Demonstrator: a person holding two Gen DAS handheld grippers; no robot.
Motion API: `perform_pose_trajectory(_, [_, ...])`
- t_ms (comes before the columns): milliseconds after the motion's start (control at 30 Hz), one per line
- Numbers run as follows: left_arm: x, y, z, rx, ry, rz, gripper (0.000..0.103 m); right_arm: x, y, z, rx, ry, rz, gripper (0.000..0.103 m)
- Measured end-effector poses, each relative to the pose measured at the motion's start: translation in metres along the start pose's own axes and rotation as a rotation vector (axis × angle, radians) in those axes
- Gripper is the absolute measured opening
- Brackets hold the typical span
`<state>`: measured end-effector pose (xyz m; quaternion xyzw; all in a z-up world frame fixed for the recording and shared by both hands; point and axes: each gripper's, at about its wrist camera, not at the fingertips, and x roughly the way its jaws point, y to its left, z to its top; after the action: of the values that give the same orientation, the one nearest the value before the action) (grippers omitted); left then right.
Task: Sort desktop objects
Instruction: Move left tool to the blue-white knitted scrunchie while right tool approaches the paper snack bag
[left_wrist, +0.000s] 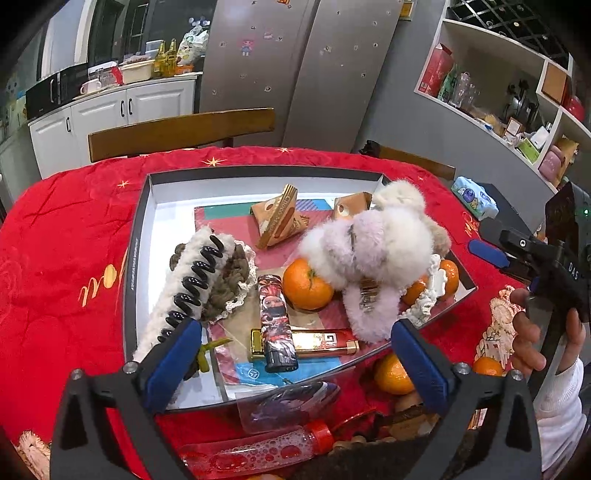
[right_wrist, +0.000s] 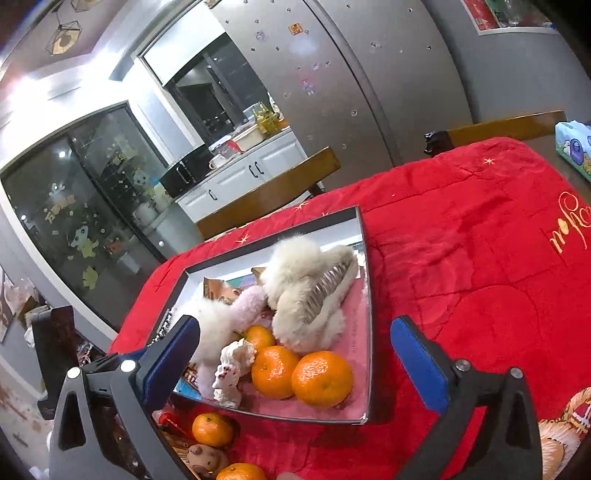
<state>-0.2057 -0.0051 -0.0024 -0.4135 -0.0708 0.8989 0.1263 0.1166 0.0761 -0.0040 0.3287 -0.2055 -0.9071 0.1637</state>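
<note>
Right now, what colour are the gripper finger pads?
Blue, on black fingers. Clearest in the left wrist view; the right gripper's pads match.

A table draped in a red quilted cloth (left_wrist: 66, 258) with gold embroidered lettering and stars carries a shallow dark-rimmed box lid (left_wrist: 136, 236), set near the middle of the cloth. Directly on the cloth at the lid's near edge lie a loose tangerine (left_wrist: 393, 373), a second tangerine (left_wrist: 487, 366) further right, a clear plastic bottle with a red cap (left_wrist: 258, 448) on its side and a clear packet (left_wrist: 284, 404). A pale blue tissue pack (left_wrist: 474, 201) rests at the table's far right edge.
</note>
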Motion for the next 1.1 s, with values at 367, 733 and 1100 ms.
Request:
perform_pose_trajectory(367, [-0.02,0.002,0.005,-0.008,-0.027,0.016,0.103,-0.016,0.01,0.002,-0.032,-0.024,-0.014,0.103])
perform_pose_trajectory(733, [-0.099,-0.001,0.02,0.005,-0.183,0.036,0.103,-0.071,0.047,0.014,-0.103,-0.139,-0.04,0.103])
perform_pose_trajectory(1100, [-0.178,-0.025,-0.005,0.09,-0.279,0.037,0.103,-0.14,0.092,-0.003,-0.155,-0.222,-0.023,0.103])
